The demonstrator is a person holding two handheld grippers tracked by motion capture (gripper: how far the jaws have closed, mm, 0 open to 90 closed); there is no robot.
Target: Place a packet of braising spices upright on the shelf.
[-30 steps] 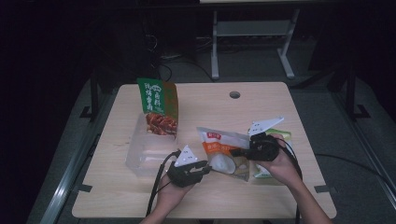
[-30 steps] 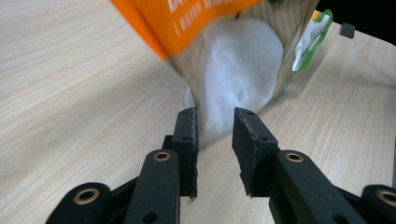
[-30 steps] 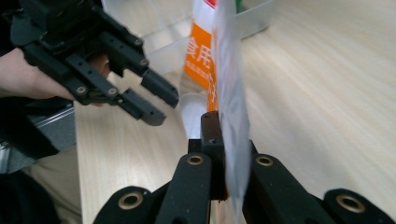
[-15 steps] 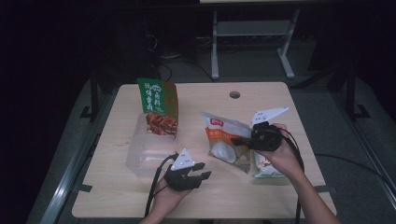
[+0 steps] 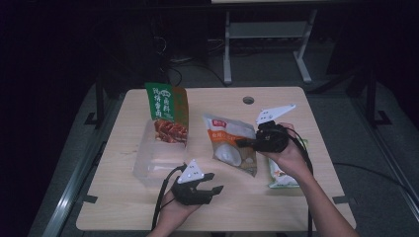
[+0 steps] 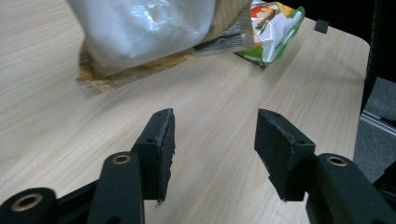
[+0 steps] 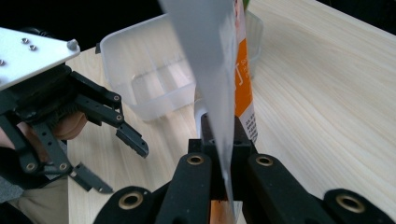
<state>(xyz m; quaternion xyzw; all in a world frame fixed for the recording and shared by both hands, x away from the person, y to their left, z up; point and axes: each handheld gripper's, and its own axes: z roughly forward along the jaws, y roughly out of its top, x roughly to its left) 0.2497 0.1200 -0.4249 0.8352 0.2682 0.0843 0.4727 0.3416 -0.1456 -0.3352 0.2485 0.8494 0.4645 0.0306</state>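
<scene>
My right claw (image 5: 245, 143) clenches the white pouch (image 5: 228, 143), lifted at frame centre above the counter (image 5: 123, 202). My left claw (image 5: 213, 183), lower centre, has just been opening, nothing between.

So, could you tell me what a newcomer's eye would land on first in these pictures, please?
Probably the white and orange pouch, held up off the middle of the table with the right claw shut on its edge. Next, the left claw near the front edge, whose jaws have just been opening with nothing between them. Behind it, a green snack bag stands in a clear plastic container.
</scene>
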